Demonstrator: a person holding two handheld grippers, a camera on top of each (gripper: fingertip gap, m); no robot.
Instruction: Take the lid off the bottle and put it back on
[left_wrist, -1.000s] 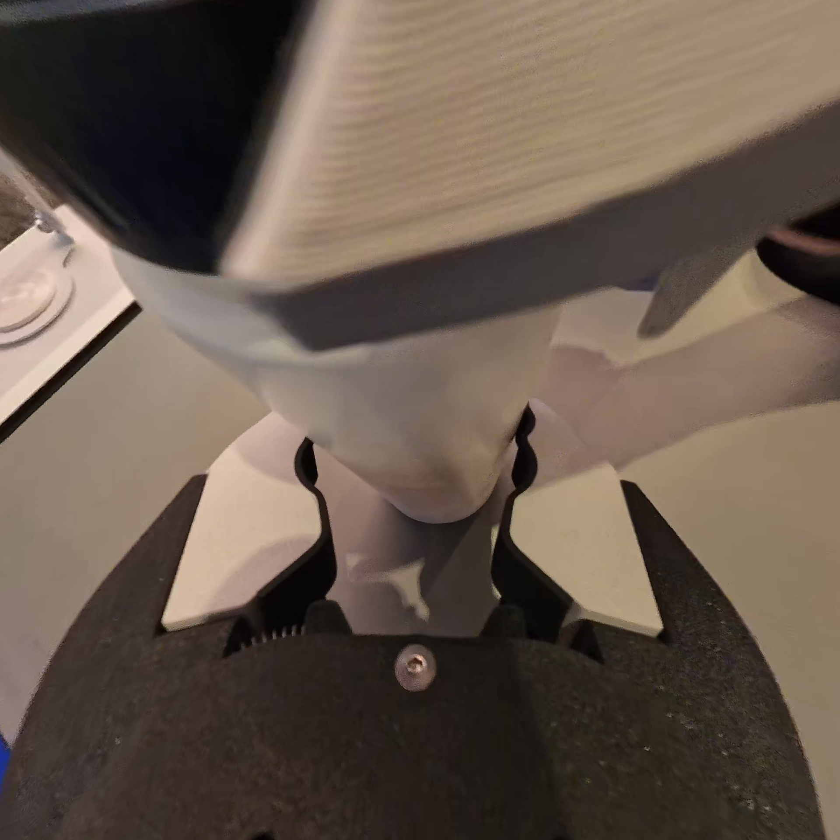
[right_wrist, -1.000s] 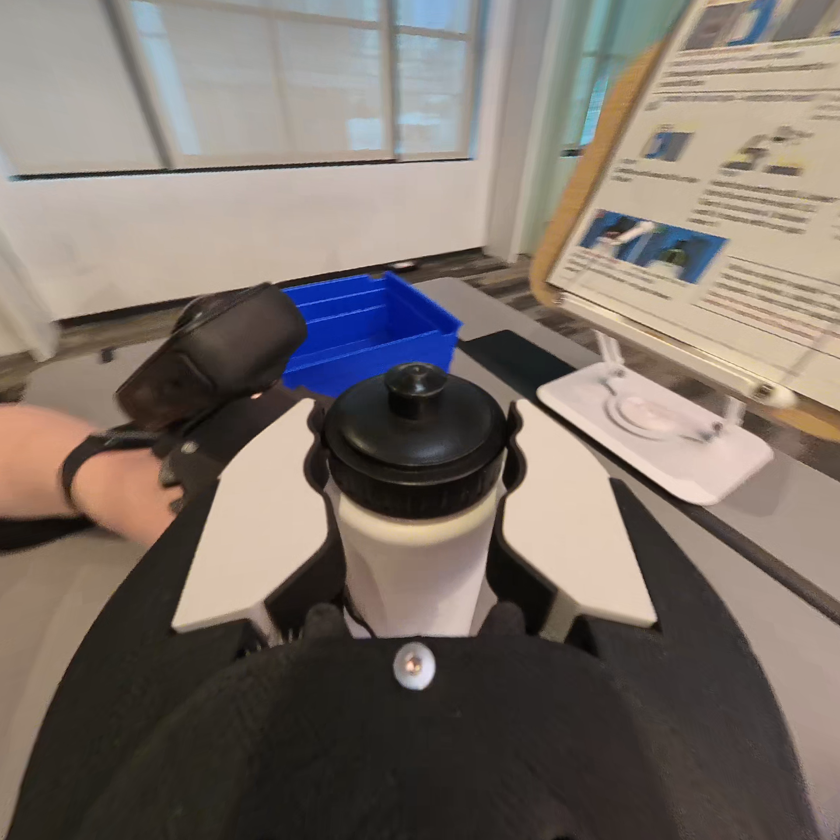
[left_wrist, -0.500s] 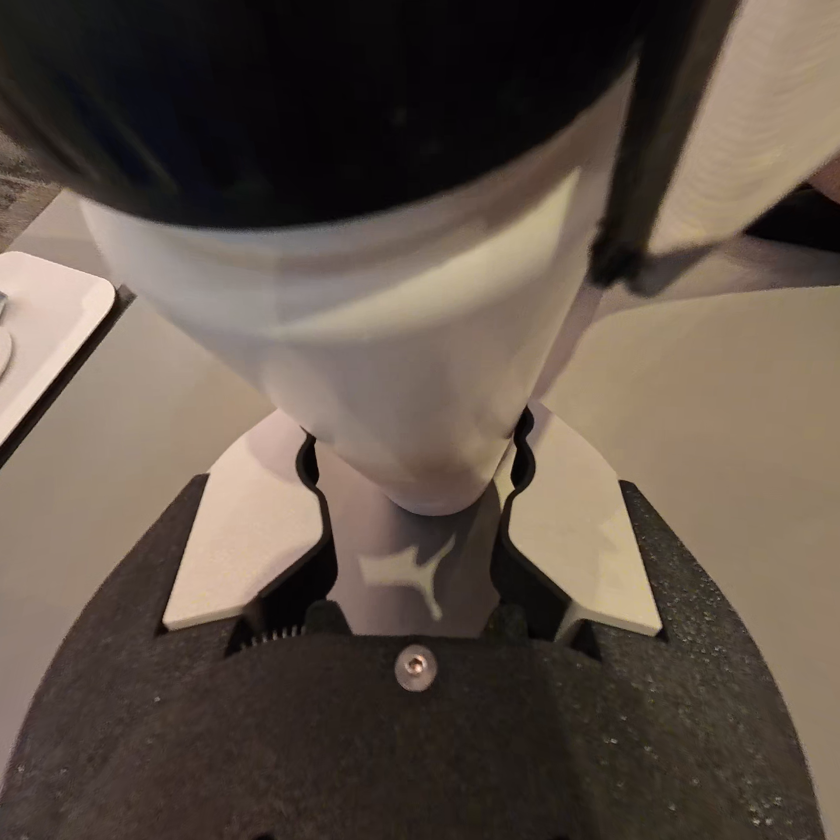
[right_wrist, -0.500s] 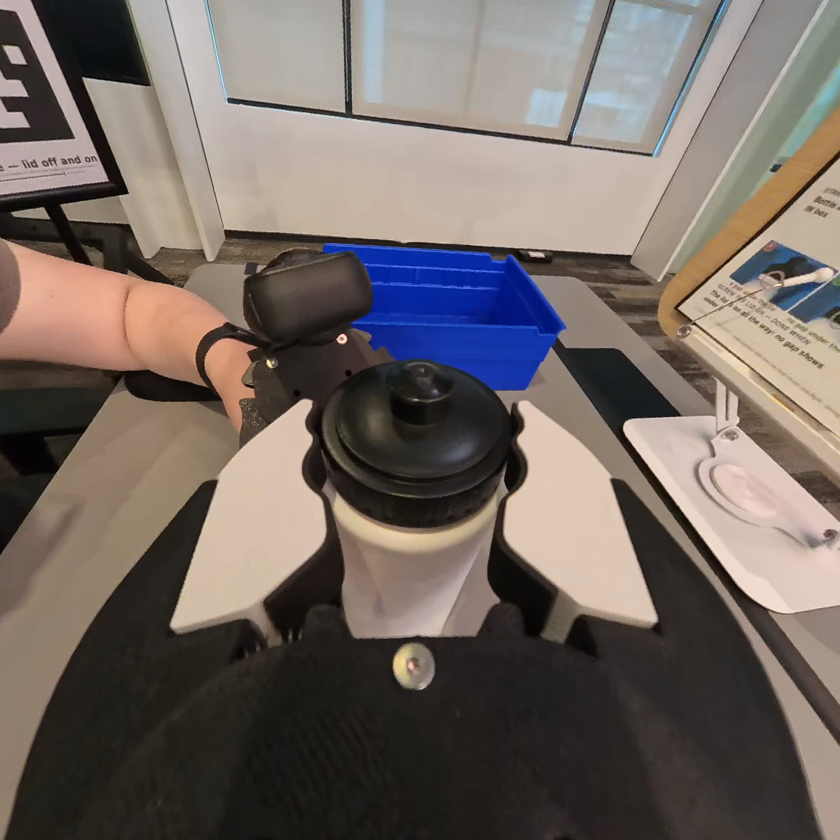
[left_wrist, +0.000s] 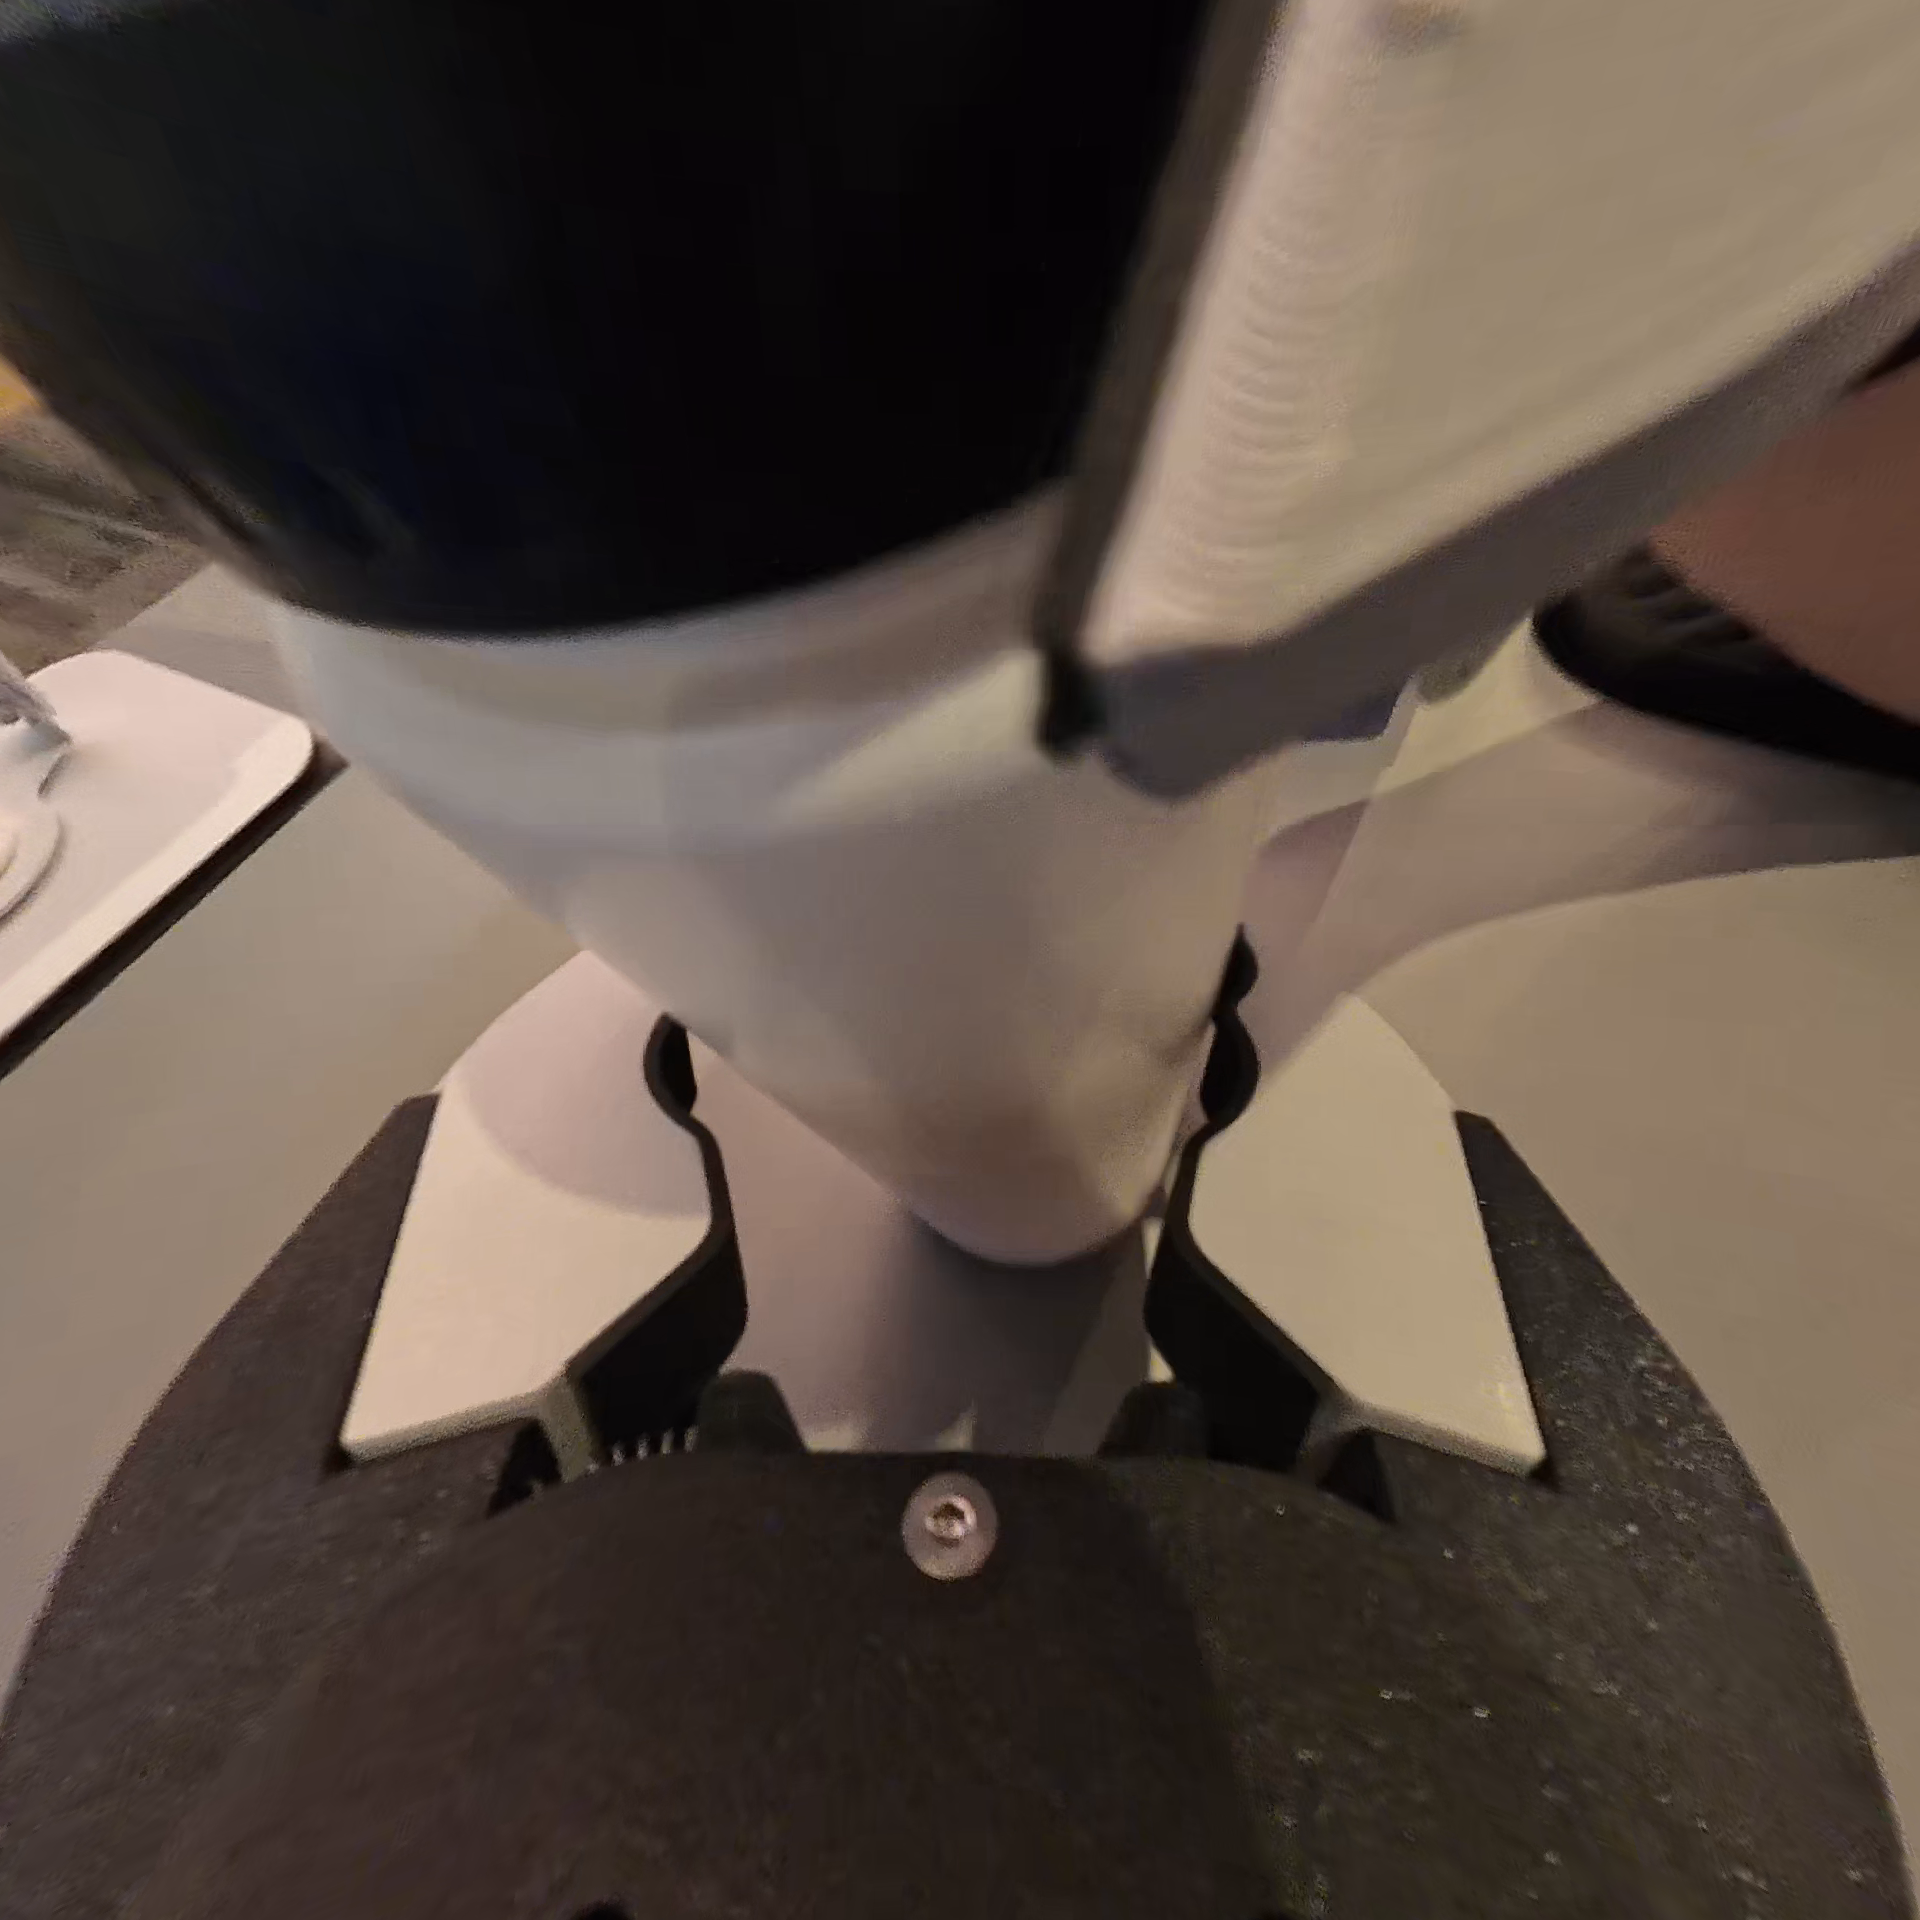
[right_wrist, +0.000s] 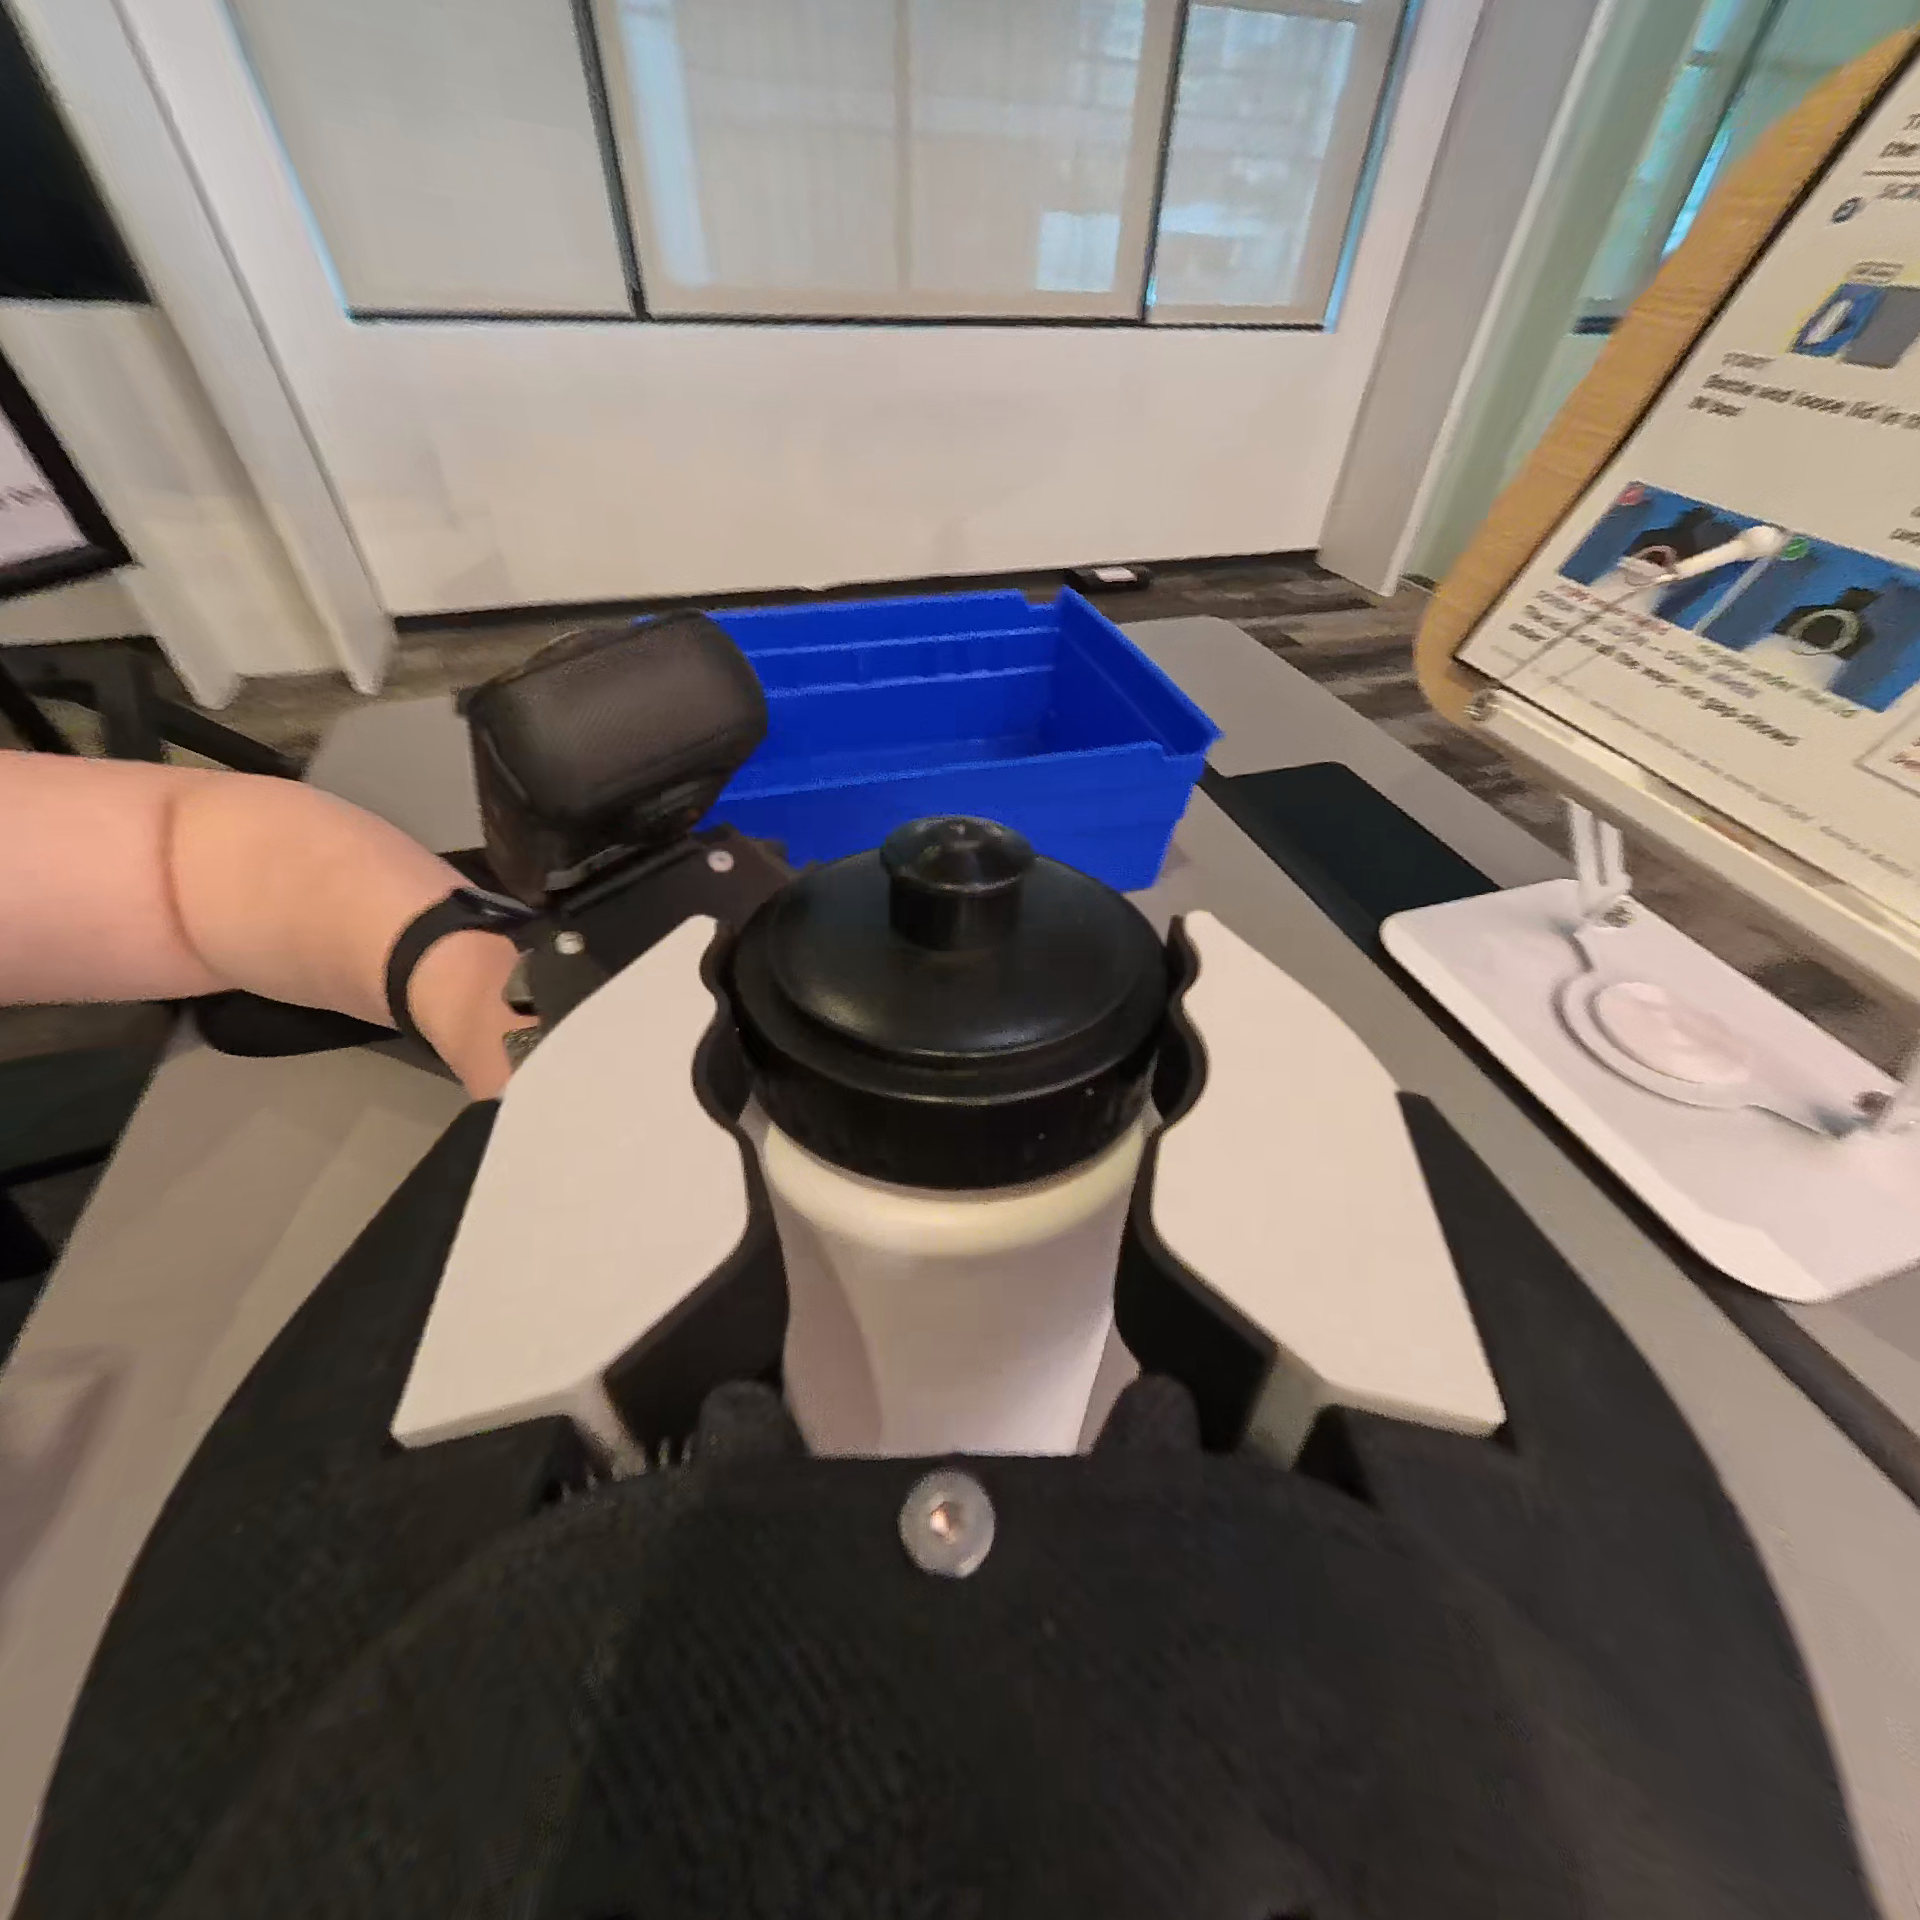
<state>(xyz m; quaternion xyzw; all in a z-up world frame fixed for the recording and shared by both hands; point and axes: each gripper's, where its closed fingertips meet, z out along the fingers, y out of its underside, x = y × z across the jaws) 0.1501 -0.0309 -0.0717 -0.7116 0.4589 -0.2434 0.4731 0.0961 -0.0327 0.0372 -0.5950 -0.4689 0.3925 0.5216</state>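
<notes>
Between right tool (right_wrist: 951, 1039) fingers, black lid (right_wrist: 945, 997) clamped; left tool (left_wrist: 951, 1049) grips white bottle (left_wrist: 935, 997) base.

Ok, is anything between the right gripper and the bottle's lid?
Nothing visible stands between them. The right gripper has its fingers against both sides of the black lid, which sits on the white bottle. The left gripper flanks the bottle's base.

Printed writing on the instruction board (right_wrist: 1756, 499).
</notes>
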